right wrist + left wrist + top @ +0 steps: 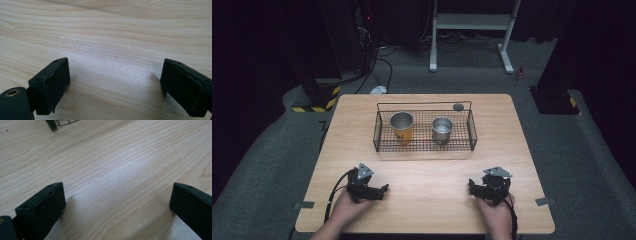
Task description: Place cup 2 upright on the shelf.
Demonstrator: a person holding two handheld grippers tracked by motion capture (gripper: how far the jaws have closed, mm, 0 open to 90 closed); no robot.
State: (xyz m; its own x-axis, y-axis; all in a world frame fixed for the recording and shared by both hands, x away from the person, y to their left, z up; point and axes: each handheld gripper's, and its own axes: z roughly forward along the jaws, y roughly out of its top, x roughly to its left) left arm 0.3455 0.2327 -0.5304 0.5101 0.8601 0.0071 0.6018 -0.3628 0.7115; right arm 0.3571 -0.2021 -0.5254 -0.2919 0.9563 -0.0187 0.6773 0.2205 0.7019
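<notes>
A black wire basket (425, 146) stands at the middle of the wooden table (427, 175); its corner (53, 124) shows at the top of the left gripper view. Inside it a yellow cup (402, 127) stands upright at the left and a steel cup (442, 129) at the right. My left gripper (383, 189) rests low over the near left of the table, jaws wide apart and pointing right. In its own view the left gripper (117, 193) is open over bare wood. My right gripper (472, 186) sits at the near right, and in its view the right gripper (115, 71) is open with nothing between the jaws.
A small grey round object (457, 106) lies on the table just behind the basket. Bare wood stretches between the basket and both hands. Beyond the table are a grey carpet, a white stand (472, 22) and cables.
</notes>
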